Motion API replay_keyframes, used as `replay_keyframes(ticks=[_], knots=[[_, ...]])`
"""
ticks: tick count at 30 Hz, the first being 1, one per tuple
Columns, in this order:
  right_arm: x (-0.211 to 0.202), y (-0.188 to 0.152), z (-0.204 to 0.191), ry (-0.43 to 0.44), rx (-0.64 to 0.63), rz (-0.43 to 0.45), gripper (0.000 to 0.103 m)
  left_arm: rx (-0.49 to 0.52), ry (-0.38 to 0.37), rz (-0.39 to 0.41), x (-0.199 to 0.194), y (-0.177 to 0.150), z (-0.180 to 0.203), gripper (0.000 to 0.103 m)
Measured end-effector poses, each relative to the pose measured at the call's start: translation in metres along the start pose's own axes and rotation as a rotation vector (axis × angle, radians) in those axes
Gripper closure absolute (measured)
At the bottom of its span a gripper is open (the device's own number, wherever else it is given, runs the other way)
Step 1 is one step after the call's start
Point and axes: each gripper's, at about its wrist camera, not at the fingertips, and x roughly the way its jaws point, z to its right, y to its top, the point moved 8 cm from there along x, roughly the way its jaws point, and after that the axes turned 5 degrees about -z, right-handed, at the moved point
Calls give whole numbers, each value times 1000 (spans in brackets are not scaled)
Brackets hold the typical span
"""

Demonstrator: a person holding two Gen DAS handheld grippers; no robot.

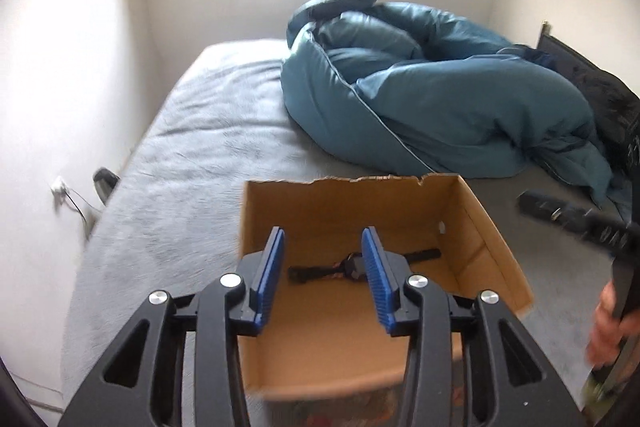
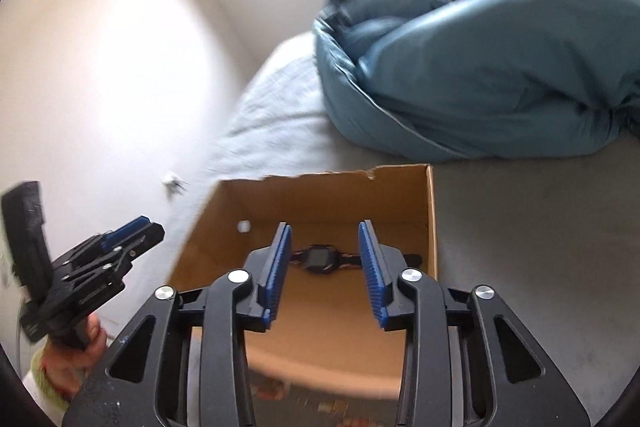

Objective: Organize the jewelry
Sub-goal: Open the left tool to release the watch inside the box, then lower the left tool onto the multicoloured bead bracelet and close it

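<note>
Left wrist view: the left gripper (image 1: 324,259) hovers above the cardboard box (image 1: 492,247), fingers spread and empty; the watch (image 1: 352,265) lies on the box floor beyond them, strap running crosswise.

Right wrist view: the right gripper (image 2: 324,255), likewise spread and empty, frames the watch (image 2: 320,258) dead ahead and seems nearer.

So there's 1 black wristwatch (image 1: 349,265) sitting inside an open brown cardboard box (image 1: 496,247), and it's lying flat on the box floor with both straps stretched out sideways. The face is pointing up, dark and squarish, with a bit of reddish trim near the case. It's resting toward the far wall of the box, whose top edge is looking torn and ragged.
</note>
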Motion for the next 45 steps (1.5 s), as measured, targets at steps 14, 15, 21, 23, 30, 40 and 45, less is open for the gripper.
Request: replay_keyframes(ticks=[14,15,21,23,30,40,45], knots=[[1,-183,-28,181,131,-117,62,-134,-77,-60,-11,-184,-37,56],[11,-190,-31,192,142,-141,62,-140,-99,-81,-2,-190,-34,56],[61,-207,-48,185,165,-229,64,-131,-115,-130,37,-192,-32,56],[72,-211,-47,187,184,-240,64,-124,-100,-144,47,-190,-35,56],[97,-211,-42,171,223,-274,68,-133,-70,-192,77,-186,-42,56],[111,-217,-35,136,245,-302,78,-77,-17,-201,86,-191,-35,73],[115,-213,-42,117,233,-300,103,-43,-15,-205,83,-193,-24,94]])
